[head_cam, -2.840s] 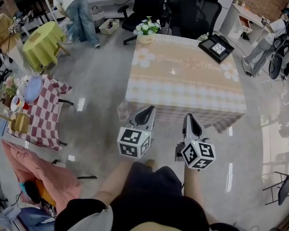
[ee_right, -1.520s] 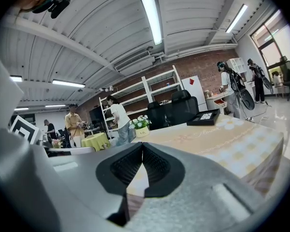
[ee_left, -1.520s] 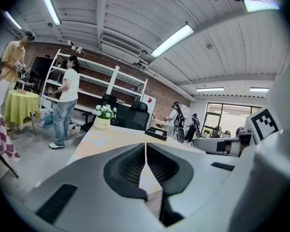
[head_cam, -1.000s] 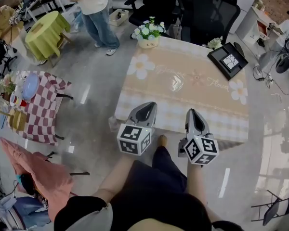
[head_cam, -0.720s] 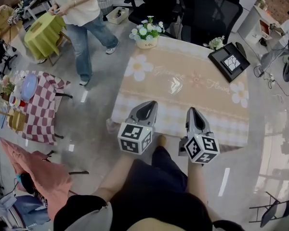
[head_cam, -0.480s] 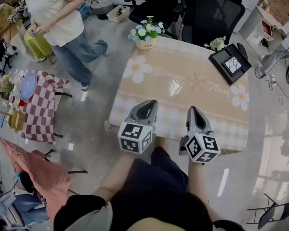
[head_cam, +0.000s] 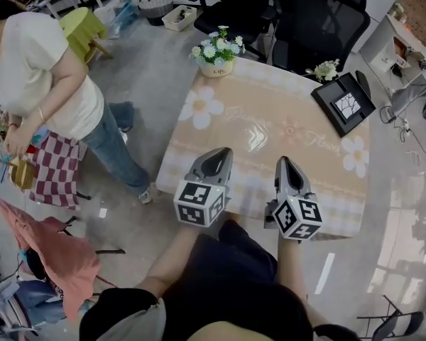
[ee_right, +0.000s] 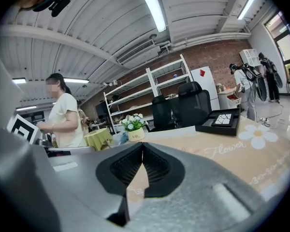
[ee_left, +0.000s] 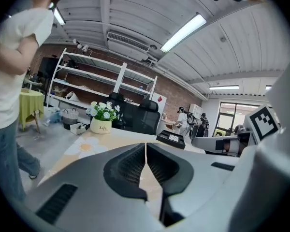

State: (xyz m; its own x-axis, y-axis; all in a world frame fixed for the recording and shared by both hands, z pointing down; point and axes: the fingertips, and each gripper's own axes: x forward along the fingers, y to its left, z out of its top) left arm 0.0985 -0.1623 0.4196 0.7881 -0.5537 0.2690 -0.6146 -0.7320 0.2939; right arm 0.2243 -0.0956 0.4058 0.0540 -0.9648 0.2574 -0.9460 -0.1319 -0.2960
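Note:
Both grippers are held side by side over the near edge of a table with a peach flower-print cloth [head_cam: 270, 126]. My left gripper [head_cam: 211, 158] is shut with nothing between its jaws, and so is my right gripper [head_cam: 285, 166]. In the left gripper view the shut left gripper [ee_left: 145, 147] points across the table toward a white flower pot [ee_left: 101, 120] and a black tray [ee_left: 170, 138]. Past the right gripper [ee_right: 142, 148], the right gripper view shows the flower pot [ee_right: 133, 129] and the black tray [ee_right: 220, 121].
The flower pot [head_cam: 216, 54] stands at the table's far left corner, the black tray [head_cam: 344, 104] at its far right with a small white bouquet [head_cam: 326, 69]. A person in a white shirt [head_cam: 35, 77] stands close on the left by a checked table [head_cam: 57, 170]. Black office chairs [head_cam: 305, 20] stand behind.
The table has come nearer; the grippers now reach over its near edge. The person in the white shirt has walked from the back to the near left. Both grippers have stayed shut.

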